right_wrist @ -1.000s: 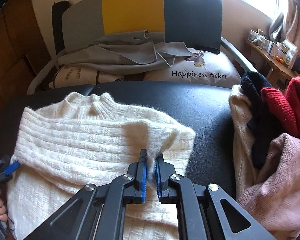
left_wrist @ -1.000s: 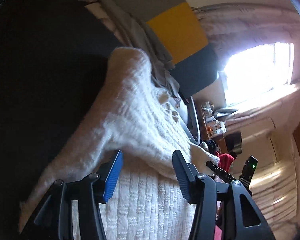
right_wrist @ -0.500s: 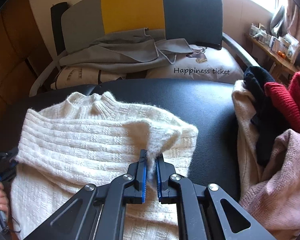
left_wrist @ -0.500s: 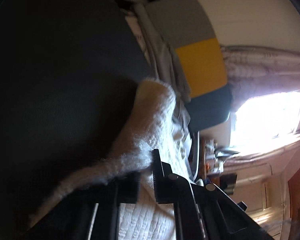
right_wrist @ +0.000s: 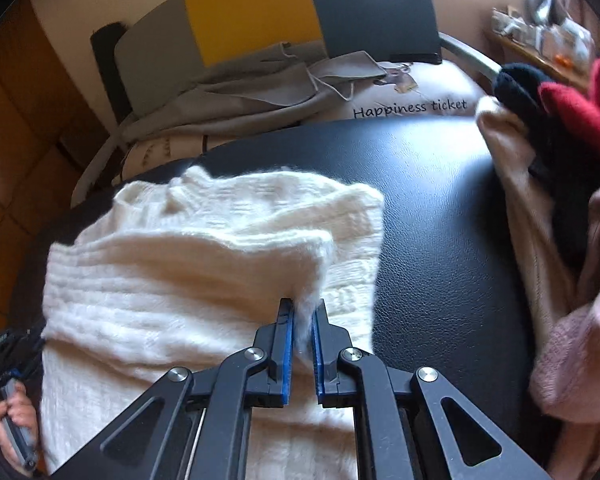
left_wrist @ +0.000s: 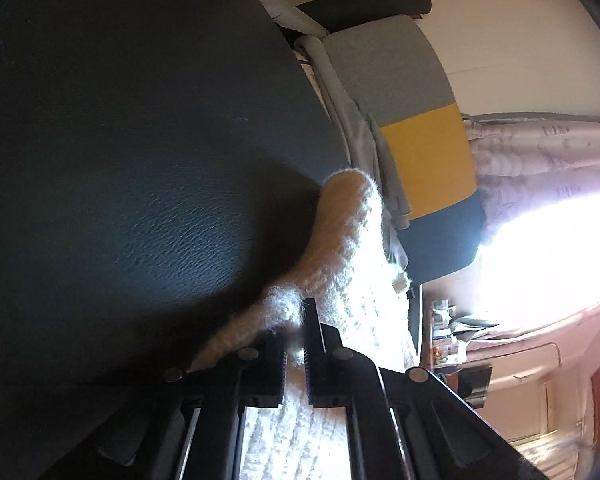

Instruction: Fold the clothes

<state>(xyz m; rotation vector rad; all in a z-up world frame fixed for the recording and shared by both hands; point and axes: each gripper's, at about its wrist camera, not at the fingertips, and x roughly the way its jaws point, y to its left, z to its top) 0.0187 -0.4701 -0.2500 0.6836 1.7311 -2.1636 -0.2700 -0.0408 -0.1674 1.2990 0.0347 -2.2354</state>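
White sweater (right_wrist: 204,280) on black surface (right_wrist: 440,208); bare room toward 1 o'clock. Right claw (right_wrist: 303,312) pinches its folded edge; left claw (left_wrist: 296,320), wide earlier, now clamps the sleeve.

White knit on a black counter

The sweater (right_wrist: 204,280) was creamy white with a ribbed knit pattern; the counter (right_wrist: 432,208) was black with a leather grain. The right tongs (right_wrist: 302,312) were black with blue pads, the left tongs (left_wrist: 296,320) black. The chair back (right_wrist: 260,12) showed grey, yellow and dark blue panels. A red garment (right_wrist: 580,108), a black one (right_wrist: 520,80) and a dusty pink one (right_wrist: 580,340) lay piled together.
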